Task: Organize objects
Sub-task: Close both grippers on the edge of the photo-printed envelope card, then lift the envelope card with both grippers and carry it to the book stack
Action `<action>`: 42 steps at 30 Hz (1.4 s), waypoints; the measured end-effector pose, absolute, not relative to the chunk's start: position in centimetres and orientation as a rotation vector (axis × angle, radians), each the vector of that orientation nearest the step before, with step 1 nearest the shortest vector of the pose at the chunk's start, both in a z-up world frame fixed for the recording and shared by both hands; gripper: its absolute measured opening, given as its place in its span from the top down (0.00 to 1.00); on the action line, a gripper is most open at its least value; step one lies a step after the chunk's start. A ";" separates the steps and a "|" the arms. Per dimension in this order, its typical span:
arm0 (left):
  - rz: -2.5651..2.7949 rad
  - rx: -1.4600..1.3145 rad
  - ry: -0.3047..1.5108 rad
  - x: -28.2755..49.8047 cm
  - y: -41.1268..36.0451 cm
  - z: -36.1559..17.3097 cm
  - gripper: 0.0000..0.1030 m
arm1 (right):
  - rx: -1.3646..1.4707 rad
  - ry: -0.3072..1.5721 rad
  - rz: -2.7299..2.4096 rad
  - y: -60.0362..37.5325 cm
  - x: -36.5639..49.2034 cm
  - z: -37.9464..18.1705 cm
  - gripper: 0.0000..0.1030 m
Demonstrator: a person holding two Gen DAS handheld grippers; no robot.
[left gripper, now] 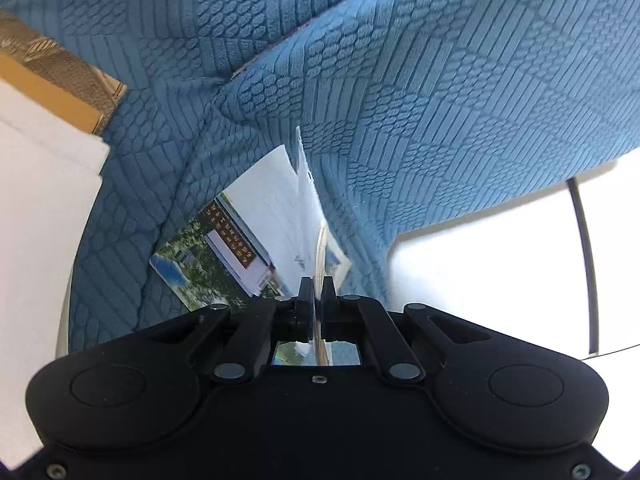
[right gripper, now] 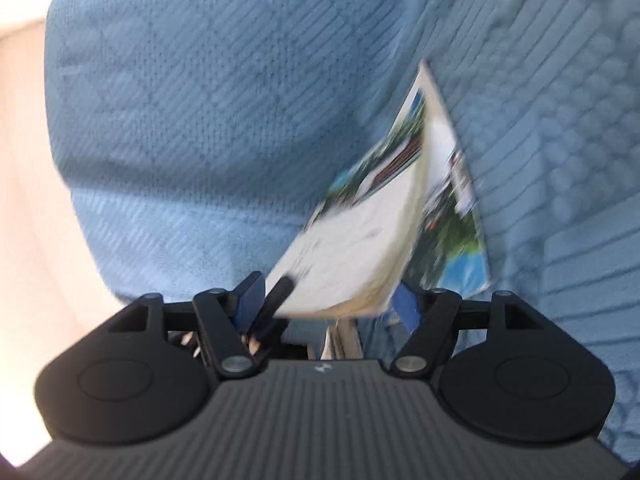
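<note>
Two hand-held grippers: both views show one, each close to the same open booklet over blue textured fabric.
Left hand-held gripper (left gripper: 316, 286): at lower centre of the left wrist view, its two black fingers pressed nearly together, pinching the thin edge of the booklet's pages.
Booklet (left gripper: 256, 236): in the left wrist view it lies open in the middle of the frame, its white pages rising in a fan from the fingers toward the centre, its printed cover with greenery, a blue patch and a dark red panel spread flat to the lower left.
Right hand-held gripper (right gripper: 326, 300): at lower centre of the right wrist view, jaws set wide apart, blue pads facing inward; the lower corner of the booklet (right gripper: 360, 240) sits in the gap between them, and whether either pad touches it cannot be told through the blur.
Booklet in the right wrist view: tilted, stretching from lower centre up to the upper right, white pages on the left side, coloured cover on the right.
Blue fabric (left gripper: 440, 100): a quilted cover with ribbed and pebbled patterns, filling most of both frames, folded into a crease at upper centre of the left wrist view.
Left edge of the left wrist view: a gold patterned box (left gripper: 60, 68) at upper left, with a white slab (left gripper: 44, 168) just below it.
</note>
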State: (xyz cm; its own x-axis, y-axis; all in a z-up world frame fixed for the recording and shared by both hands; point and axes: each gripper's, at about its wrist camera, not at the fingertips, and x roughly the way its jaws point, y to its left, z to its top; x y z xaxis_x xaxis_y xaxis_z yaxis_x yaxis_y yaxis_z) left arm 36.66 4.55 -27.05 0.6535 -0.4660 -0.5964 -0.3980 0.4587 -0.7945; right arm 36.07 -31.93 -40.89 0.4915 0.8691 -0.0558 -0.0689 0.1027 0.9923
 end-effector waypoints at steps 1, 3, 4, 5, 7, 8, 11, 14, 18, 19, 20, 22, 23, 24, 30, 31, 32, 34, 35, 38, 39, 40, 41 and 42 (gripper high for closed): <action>-0.055 -1.142 0.907 36.5 4.6 -27.0 0.98 | 1.298 0.805 0.815 -32.0 36.2 -41.1 0.32; -0.057 -1.124 0.907 36.3 4.4 -26.7 0.98 | 1.324 0.802 0.829 -32.0 36.5 -41.3 0.32; -0.051 -1.112 0.905 36.1 4.2 -26.6 0.98 | 1.325 0.801 0.837 -31.9 36.4 -41.3 0.32; -0.048 -1.108 0.903 35.8 4.1 -26.5 0.98 | 1.319 0.802 0.848 -31.8 36.4 -41.3 0.32; -0.045 -1.104 0.899 35.3 3.9 -26.4 0.98 | 1.299 0.802 0.867 -31.5 36.3 -41.1 0.32; -0.036 -1.093 0.897 35.0 3.8 -26.3 0.98 | 1.285 0.799 0.869 -31.5 36.1 -41.0 0.33; -0.012 -1.034 0.899 34.2 3.2 -25.8 0.97 | 1.257 0.783 0.856 -31.8 35.9 -40.7 0.48; 0.001 -0.944 0.921 33.9 2.8 -25.3 0.94 | 1.217 0.781 0.826 -32.1 36.0 -40.4 0.70; 0.000 -0.886 0.925 33.4 2.4 -24.7 0.93 | 1.136 0.782 0.810 -31.8 35.9 -39.9 0.83; 0.005 -0.871 0.922 33.2 2.3 -24.6 0.93 | 1.113 0.779 0.808 -31.7 35.8 -39.7 0.85; 0.010 -0.859 0.921 33.1 2.2 -24.4 0.92 | 1.088 0.778 0.803 -31.6 35.7 -39.5 0.86; 0.017 -0.844 0.917 32.7 2.0 -24.3 0.92 | 1.067 0.779 0.797 -31.4 35.6 -39.3 0.87; 0.019 -0.836 0.916 32.5 1.9 -24.2 0.92 | 1.065 0.784 0.793 -31.4 35.6 -39.3 0.87; 0.020 -0.827 0.915 32.3 1.8 -24.1 0.92 | 1.067 0.793 0.790 -31.4 35.7 -39.3 0.87; 0.015 -0.799 0.929 31.2 1.3 -23.9 0.92 | 1.035 0.794 0.800 -31.9 35.1 -38.2 0.87; 0.010 -0.795 0.928 30.9 1.2 -23.7 0.92 | 1.035 0.780 0.804 -32.1 34.8 -37.9 0.87; 0.008 -0.798 0.924 30.6 1.1 -23.6 0.92 | 1.023 0.764 0.808 -32.2 34.3 -37.5 0.87; 0.009 -0.794 0.912 30.1 0.9 -23.0 0.92 | 0.978 0.744 0.800 -32.2 33.6 -36.5 0.87; 0.008 -0.783 0.910 29.9 0.7 -22.7 0.92 | 0.962 0.738 0.795 -32.2 33.4 -36.0 0.87; 0.003 -0.758 0.899 29.2 0.3 -21.5 0.92 | 0.941 0.739 0.772 -32.5 32.6 -35.2 0.87; 0.001 -0.748 0.894 28.9 0.2 -20.9 0.92 | 0.934 0.742 0.768 -32.6 32.3 -34.9 0.87; 0.001 -0.737 0.890 28.6 0.1 -20.5 0.92 | 0.927 0.745 0.763 -32.7 31.9 -34.7 0.87; 0.001 -0.729 0.887 28.2 -0.1 -20.0 0.92 | 0.919 0.743 0.760 -32.8 31.4 -34.4 0.87; 0.002 -0.720 0.885 27.8 -0.3 -19.6 0.92 | 0.905 0.741 0.756 -32.8 31.0 -34.1 0.87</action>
